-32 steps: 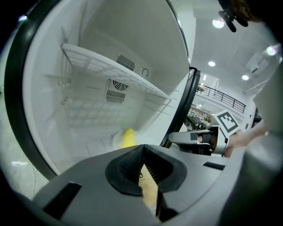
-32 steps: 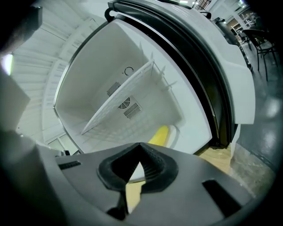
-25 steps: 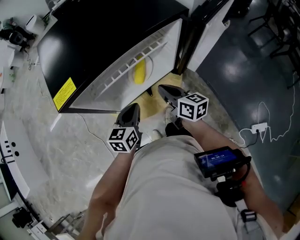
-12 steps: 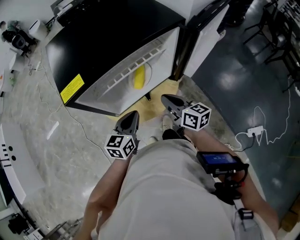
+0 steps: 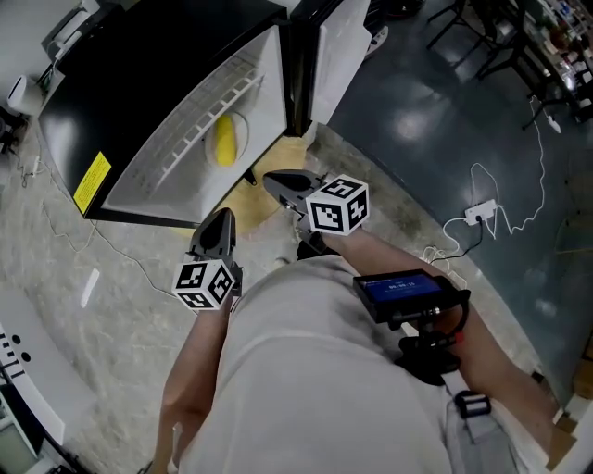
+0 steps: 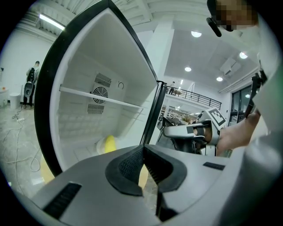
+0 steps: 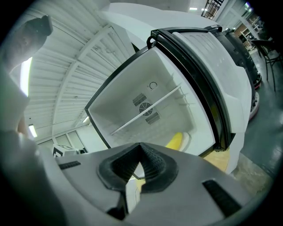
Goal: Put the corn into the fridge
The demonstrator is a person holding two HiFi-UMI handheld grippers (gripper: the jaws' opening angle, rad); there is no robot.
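Note:
The yellow corn (image 5: 225, 143) lies on a white plate on the floor of the open fridge (image 5: 176, 157); it also shows as corn (image 6: 109, 143) in the left gripper view and corn (image 7: 175, 141) in the right gripper view. My left gripper (image 5: 220, 216) hangs in front of the fridge opening, shut and empty. Also shut with nothing held, my right gripper (image 5: 271, 181) is beside it, a little nearer the fridge door (image 5: 335, 46). The jaws of the left gripper (image 6: 143, 150) and the right gripper (image 7: 140, 150) meet at their tips.
A wire shelf (image 5: 208, 109) crosses the fridge interior above the corn. A white power strip (image 5: 480, 214) with cables lies on the dark floor at right. A thin cable (image 5: 120, 255) runs over the pale floor at left. Chairs (image 5: 463, 28) stand at the upper right.
The head view has swung, so the fridge now sits further left and higher. Both grippers shifted left with it and stay shut and empty. The corn has not moved.

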